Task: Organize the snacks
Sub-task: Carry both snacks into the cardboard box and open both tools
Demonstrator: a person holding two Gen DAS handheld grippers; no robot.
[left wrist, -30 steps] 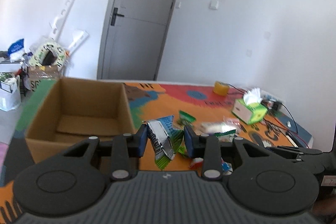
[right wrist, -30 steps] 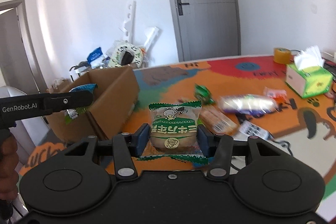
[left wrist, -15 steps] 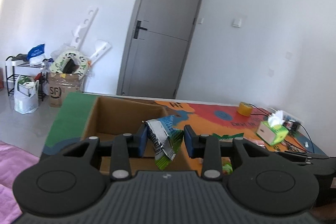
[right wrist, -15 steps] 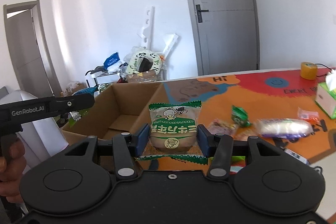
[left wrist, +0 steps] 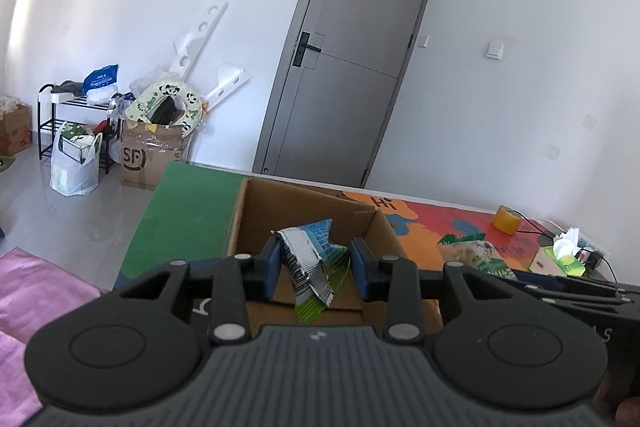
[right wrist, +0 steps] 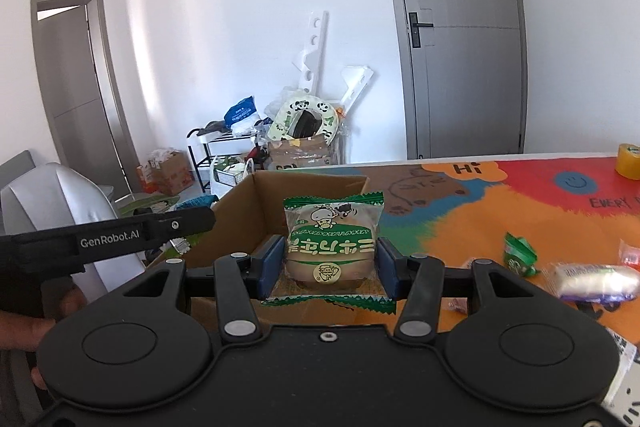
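My left gripper is shut on a crumpled blue, silver and green snack packet, held over the near edge of an open cardboard box. In the right wrist view my right gripper is shut on a green-wrapped round cake, just in front of the same cardboard box. The left gripper's black arm reaches in from the left beside the box, a hand gripping it. The cake also shows at the right in the left wrist view.
Several loose snacks lie on the colourful mat: a green packet and a white and purple one. A yellow tape roll and a green tissue box stand further right. Floor clutter and a grey door lie beyond.
Both grippers swung left from the loose snacks toward the box, carrying their packets. The box now sits right in front of each gripper; the grips are unchanged.
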